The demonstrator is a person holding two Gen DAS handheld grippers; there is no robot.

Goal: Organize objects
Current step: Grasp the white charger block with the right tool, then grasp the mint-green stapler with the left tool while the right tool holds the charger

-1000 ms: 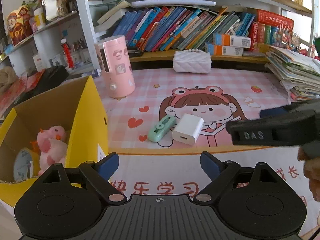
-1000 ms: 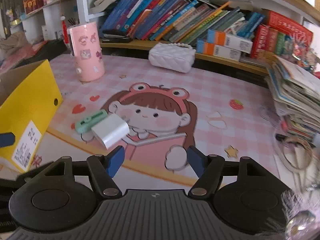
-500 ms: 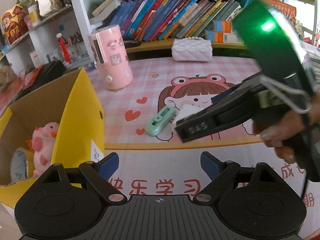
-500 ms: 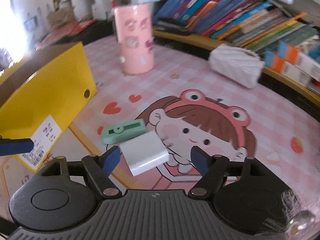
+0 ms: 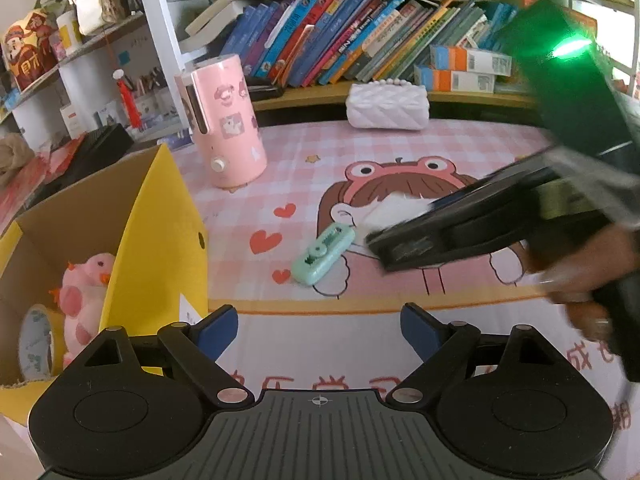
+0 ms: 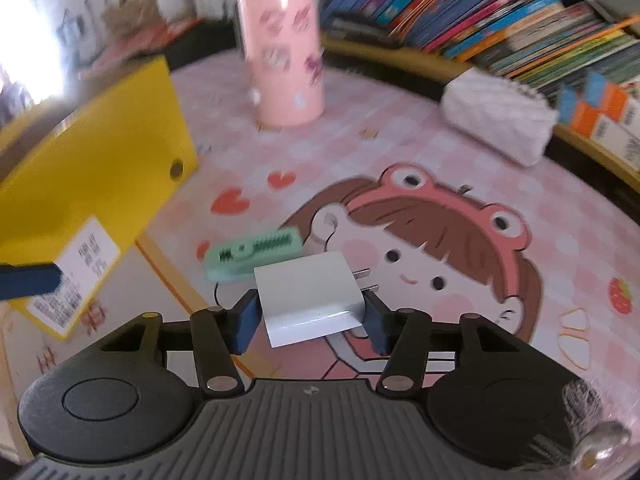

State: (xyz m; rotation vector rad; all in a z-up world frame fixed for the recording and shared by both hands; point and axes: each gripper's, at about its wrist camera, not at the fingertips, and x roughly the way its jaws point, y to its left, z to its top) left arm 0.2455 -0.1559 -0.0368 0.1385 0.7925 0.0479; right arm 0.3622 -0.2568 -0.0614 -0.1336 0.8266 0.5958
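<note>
Both pads of right gripper [image 6: 310, 320] just closed on white charger [image 6: 308, 296] — earlier apart

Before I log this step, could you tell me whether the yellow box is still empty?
No, the yellow box already holds a pink plush toy and a roll of tape, as the left wrist view shows.

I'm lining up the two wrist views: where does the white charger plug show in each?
Left wrist: white charger plug right of centre, mostly hidden behind the right tongs.
Right wrist: white charger plug low at centre, between the right tongs' pads, which have just been closing on it.
Shared landmark: the mint green tape dispenser beside it.
</note>
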